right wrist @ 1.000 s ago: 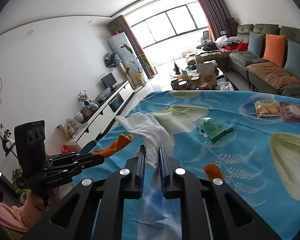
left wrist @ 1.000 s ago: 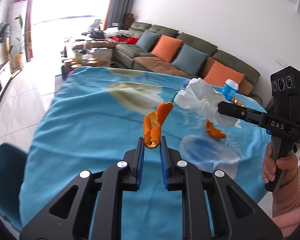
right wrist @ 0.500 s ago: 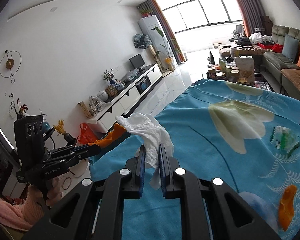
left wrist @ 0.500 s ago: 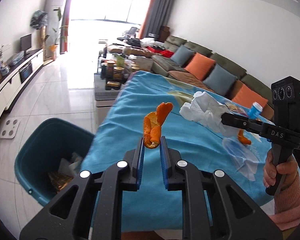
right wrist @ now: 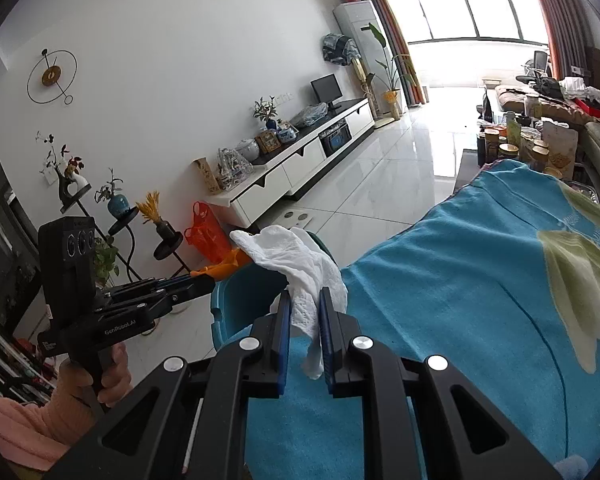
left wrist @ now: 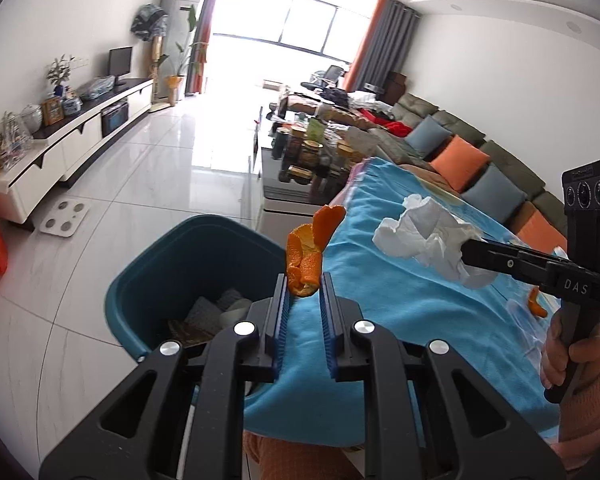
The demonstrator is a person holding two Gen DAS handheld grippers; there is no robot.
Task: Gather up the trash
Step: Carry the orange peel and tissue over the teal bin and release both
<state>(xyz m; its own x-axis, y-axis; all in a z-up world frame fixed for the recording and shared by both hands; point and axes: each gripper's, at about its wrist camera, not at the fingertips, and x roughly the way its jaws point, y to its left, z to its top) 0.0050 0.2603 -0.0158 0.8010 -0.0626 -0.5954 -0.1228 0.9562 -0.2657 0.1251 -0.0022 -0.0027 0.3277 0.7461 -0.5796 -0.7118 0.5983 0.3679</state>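
We read "DAS" in light letters on the arm of the right gripper (left wrist: 466, 249), as the left wrist view shows it, and "GenRoboLAI" on the body of the left gripper (right wrist: 208, 278) in the right wrist view; the last letters are not very clear.

The table (left wrist: 380, 304) is covered with a blue cloth that has large pale flower and leaf prints. The room is a bright living room with a glossy white tile floor, a wide window with orange and grey curtains, a low white TV cabinet along the left wall and a grey sofa with orange and blue cushions on the right. A white bathroom scale (left wrist: 64, 218) lies on the floor.

We hold an orange peel (left wrist: 306, 252) in the left gripper (left wrist: 303, 294); its blue pads are clamped on the lower end of the peel. The peel is curled, bright orange outside and paler inside, and it stands up above the near corner of the table, beside the rim of the bin (left wrist: 204, 240). The bin is dark teal, stands on the floor against the table corner, and already has some paper in it.

The right gripper (right wrist: 303, 308) is closed on a crumpled white tissue (right wrist: 300, 264), which hangs above the table edge next to the bin (right wrist: 252, 292). One more small peel (left wrist: 536, 302) lies on the cloth near the right edge.
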